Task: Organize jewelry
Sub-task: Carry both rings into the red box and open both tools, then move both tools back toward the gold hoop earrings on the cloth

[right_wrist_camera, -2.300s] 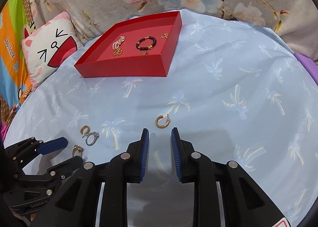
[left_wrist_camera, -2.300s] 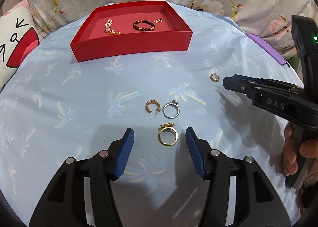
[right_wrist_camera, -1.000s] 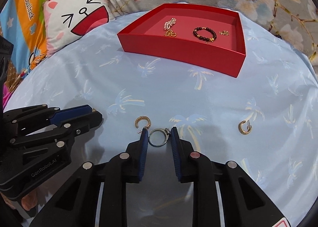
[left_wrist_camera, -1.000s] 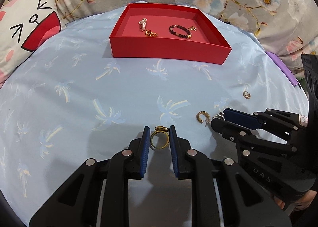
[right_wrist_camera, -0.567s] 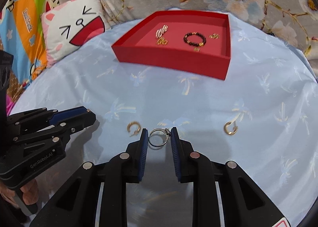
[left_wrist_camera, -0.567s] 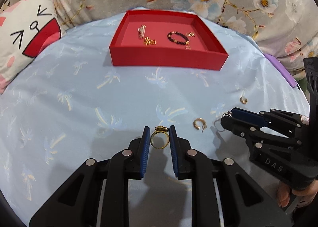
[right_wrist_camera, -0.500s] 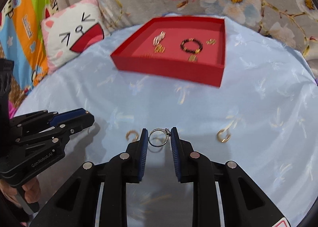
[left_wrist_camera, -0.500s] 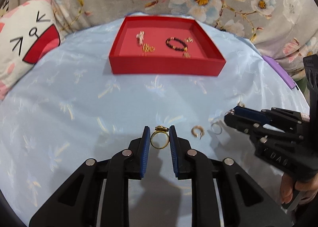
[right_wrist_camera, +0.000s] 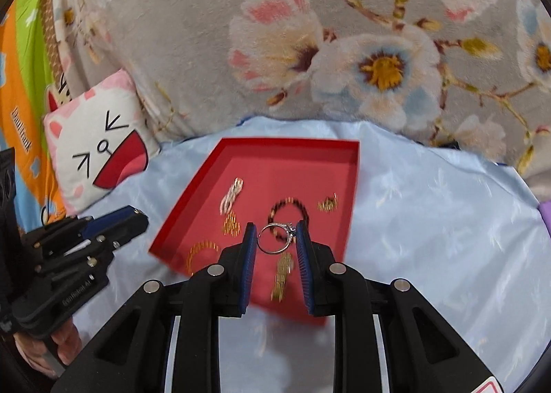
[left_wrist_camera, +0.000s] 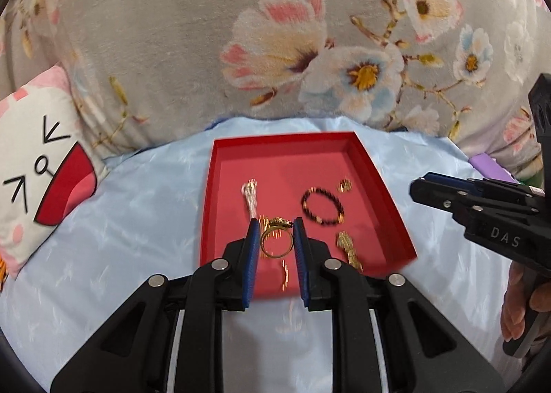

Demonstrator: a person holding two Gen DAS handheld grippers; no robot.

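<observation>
My left gripper (left_wrist_camera: 274, 241) is shut on a gold ring (left_wrist_camera: 275, 242) and holds it above the near part of the red tray (left_wrist_camera: 207, 193). My right gripper (right_wrist_camera: 276, 238) is shut on a silver ring (right_wrist_camera: 275, 238) with a small stone, held above the red tray (right_wrist_camera: 193, 200). In the tray lie a dark bead bracelet (left_wrist_camera: 322, 205), a pearl piece (left_wrist_camera: 250, 198) and several small gold pieces (left_wrist_camera: 348, 248). The right gripper also shows in the left wrist view (left_wrist_camera: 423, 188), the left gripper in the right wrist view (right_wrist_camera: 134, 217).
The tray sits on a light blue cloth with palm prints (left_wrist_camera: 137, 220). A cat-face pillow (left_wrist_camera: 38, 172) lies at the left. A grey floral blanket (left_wrist_camera: 275, 41) rises behind the tray. A purple object (left_wrist_camera: 489, 165) lies at the far right edge.
Both grippers have lifted their rings off the cloth and moved forward to above the red tray. The tray now looms much closer in both views.
</observation>
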